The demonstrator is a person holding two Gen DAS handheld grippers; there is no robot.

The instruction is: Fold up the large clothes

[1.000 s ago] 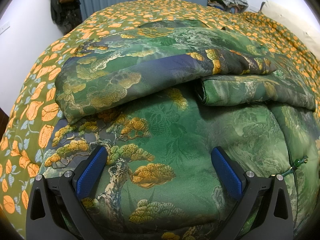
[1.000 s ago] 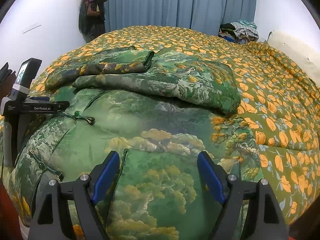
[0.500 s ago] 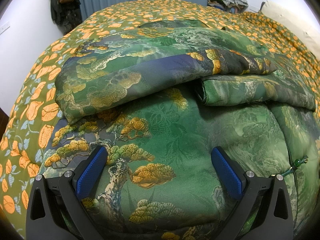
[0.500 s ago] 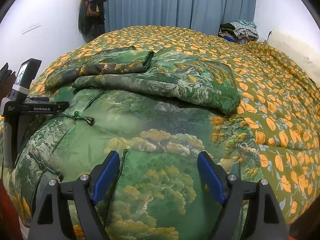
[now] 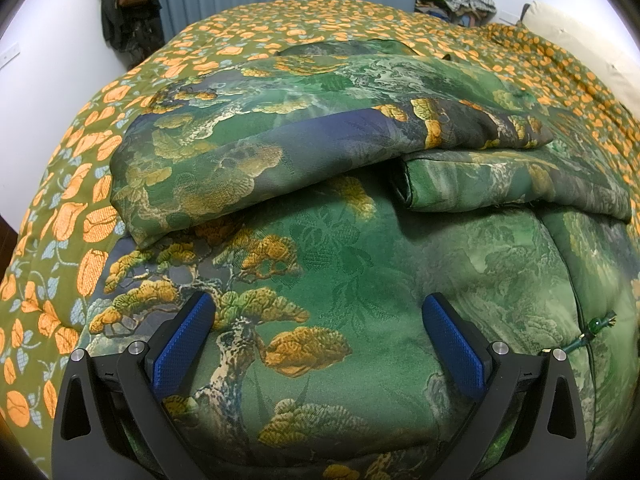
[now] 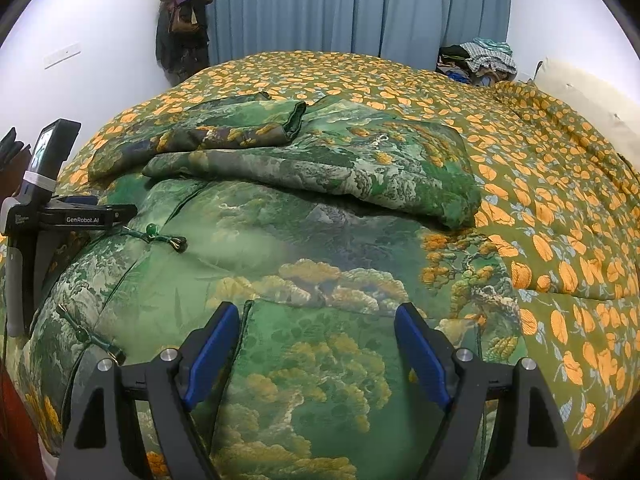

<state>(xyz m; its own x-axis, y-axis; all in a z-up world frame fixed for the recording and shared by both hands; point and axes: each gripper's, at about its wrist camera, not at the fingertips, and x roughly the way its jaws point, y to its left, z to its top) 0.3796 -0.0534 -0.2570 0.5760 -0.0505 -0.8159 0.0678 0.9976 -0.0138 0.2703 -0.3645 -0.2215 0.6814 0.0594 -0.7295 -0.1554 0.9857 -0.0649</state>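
A large green brocade garment [image 5: 360,264] [image 6: 288,248] with pine and mountain patterns lies spread on the bed, front up, with knotted button loops [image 6: 160,236] down its opening. Both sleeves are folded across its upper part, the left sleeve [image 5: 248,160] over the right sleeve [image 5: 520,180]. My left gripper [image 5: 320,320] hovers open over the garment's lower left part, nothing between its blue pads [image 5: 184,344]. My right gripper [image 6: 318,332] stands open over the lower right part, above a patch pocket [image 6: 320,360]. The left gripper's body [image 6: 52,216] shows at the left edge of the right wrist view.
An olive bedspread [image 6: 540,200] with orange flowers covers the bed. A pile of clothes [image 6: 476,60] sits at the far right corner by a cream pillow [image 6: 580,92]. Blue curtains [image 6: 352,8] hang behind, and dark bags or coats [image 6: 184,24] hang on the left wall.
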